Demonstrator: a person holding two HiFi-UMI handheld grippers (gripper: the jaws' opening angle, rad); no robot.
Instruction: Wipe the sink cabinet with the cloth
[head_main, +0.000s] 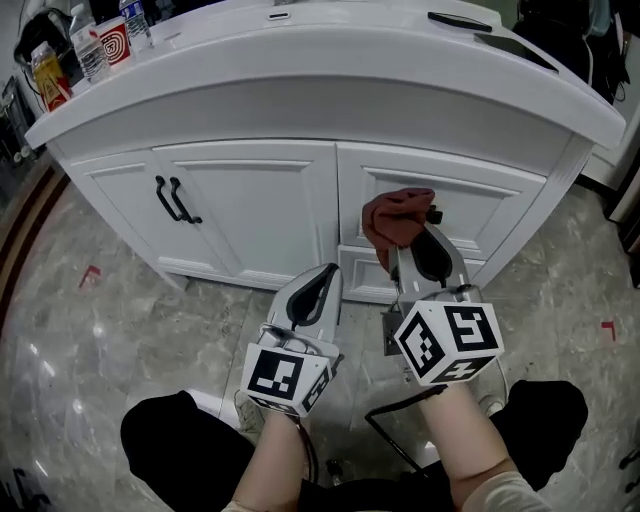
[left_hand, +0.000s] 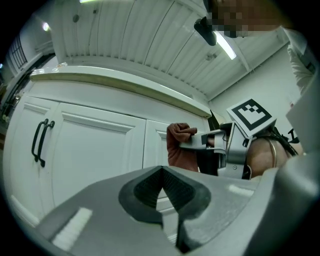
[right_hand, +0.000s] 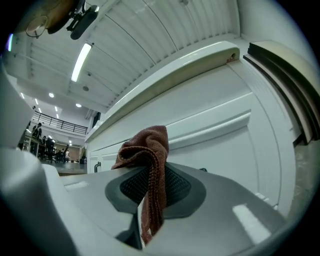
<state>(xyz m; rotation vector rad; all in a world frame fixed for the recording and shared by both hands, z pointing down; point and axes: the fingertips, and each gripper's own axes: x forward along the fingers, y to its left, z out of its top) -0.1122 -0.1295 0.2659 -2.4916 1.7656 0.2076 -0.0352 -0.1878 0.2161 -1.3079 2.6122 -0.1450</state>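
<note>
Closest in: grips nothing with the left gripper (head_main: 328, 272), jaws pressed together and empty, parked low before the middle of the cabinet, just left of the right gripper (head_main: 405, 248). Clamps the cloth (head_main: 397, 215) in that right gripper, jaws shut on a fold of the rust-red fabric, with the bunched rest standing out past the tips and a tail hanging down between the pads. Presses, or very nearly presses, that bunch against the upper drawer front (head_main: 475, 200) on the right half of the sink cabinet (head_main: 250, 200); cannot tell contact for certain. Judged as wiping on the right panel, with most of the cabinet face yet to cover. To do it well: lean the wad flat on the panel rather than poking with the tips, so no hard plastic scrapes the white paint; sweep in overlapping side-to-side passes; follow the recessed frame edges, where dirt likely gathers; steer round what looks like a small dark knob (head_main: 434, 214) just beside the cloth; mind the loose tail, likely to pull free if dragged hard. Further left, leaves the two doors with their black handles (head_main: 175, 200) for later passes. Beyond, on the overhanging countertop (head_main: 330, 60), bottles (head_main: 95, 45) at the far left corner, well apart from the work.
</note>
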